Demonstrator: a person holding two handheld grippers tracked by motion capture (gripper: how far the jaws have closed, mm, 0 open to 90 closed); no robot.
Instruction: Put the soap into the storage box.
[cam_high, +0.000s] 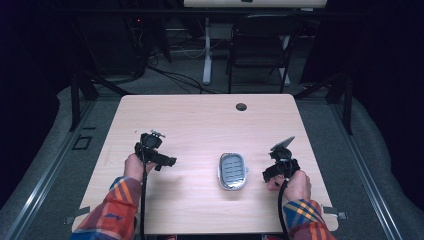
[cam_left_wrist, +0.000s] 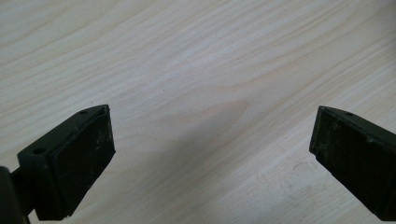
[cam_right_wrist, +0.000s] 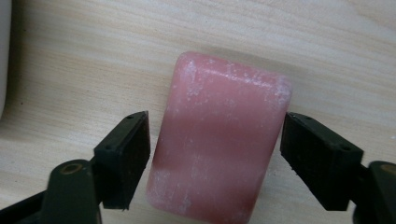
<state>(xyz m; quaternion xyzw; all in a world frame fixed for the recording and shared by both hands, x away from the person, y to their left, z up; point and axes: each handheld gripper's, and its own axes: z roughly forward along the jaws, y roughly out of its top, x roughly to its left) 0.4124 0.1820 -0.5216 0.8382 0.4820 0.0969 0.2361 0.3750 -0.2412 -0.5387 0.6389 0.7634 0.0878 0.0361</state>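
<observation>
- Your left gripper (cam_high: 167, 161) sits over the left half of the wooden table (cam_high: 200, 120), held in your left hand (cam_high: 134, 166), with its jaws pointing toward the table's middle.
- In the left gripper view its two black jaws stand wide apart, released, with bare wood grain between them and nothing held.
- Your right gripper (cam_right_wrist: 215, 140) is over the right part of the table, gripped by your right hand (cam_high: 298, 184); the grey three-cornered plate on it points up and away from you.
- In the right gripper view a pink bar of soap (cam_right_wrist: 219, 140) lies flat on the wood between the jaws. The jaws are spread and bracket the bar on both sides. The right jaw looks to be just at the bar's edge, the left one has a thin gap; you are not clenched on it.
- The soap's surface carries whitish dusty patches, mostly along its corners and edges.
- A grey oval soap dish (cam_high: 232, 171) with a slotted floor rests on the table between your two grippers, nearer the right one, and apart from both.
- A cable hole (cam_high: 241, 106) sits near the table's far edge.
- A dark folding chair (cam_high: 260, 47) stands beyond the table.
</observation>
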